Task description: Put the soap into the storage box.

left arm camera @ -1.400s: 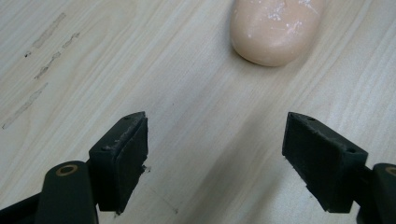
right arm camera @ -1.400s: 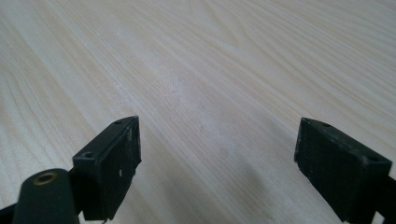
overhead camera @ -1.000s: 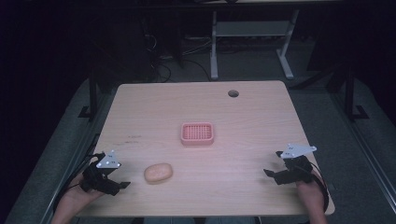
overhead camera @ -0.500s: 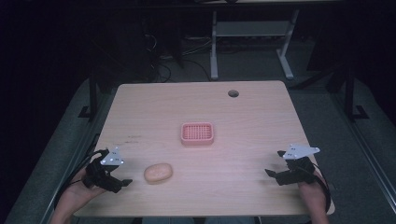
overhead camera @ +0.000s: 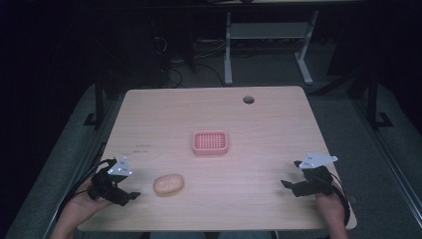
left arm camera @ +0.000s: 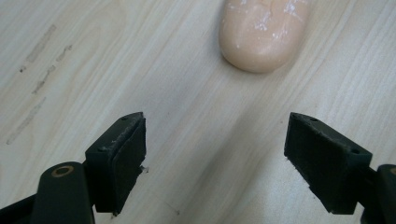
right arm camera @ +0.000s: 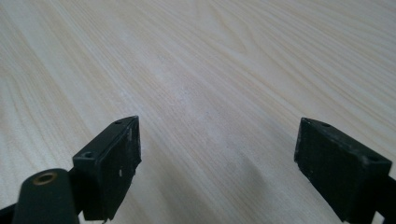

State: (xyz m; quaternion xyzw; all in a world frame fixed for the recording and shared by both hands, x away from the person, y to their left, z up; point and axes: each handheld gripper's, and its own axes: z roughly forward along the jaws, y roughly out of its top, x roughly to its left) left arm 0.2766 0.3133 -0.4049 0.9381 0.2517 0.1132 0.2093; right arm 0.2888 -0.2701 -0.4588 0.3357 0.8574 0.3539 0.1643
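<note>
A tan bread roll lies on the wooden table near the front left. In the left gripper view the roll sits just ahead of the jaws, dusted with white flecks. My left gripper is open, a short way left of the roll, jaws wide with bare wood between them. A pink plastic basket with a grid floor rests at the table's middle. My right gripper stands open near the front right, over bare wood.
A round cable hole is in the table's far right part. A white desk frame stands on the dark floor behind the table. Hands hold both grippers at the table's front edge.
My left gripper has moved slightly right and forward, closer to the bread roll. The right gripper has barely shifted.
</note>
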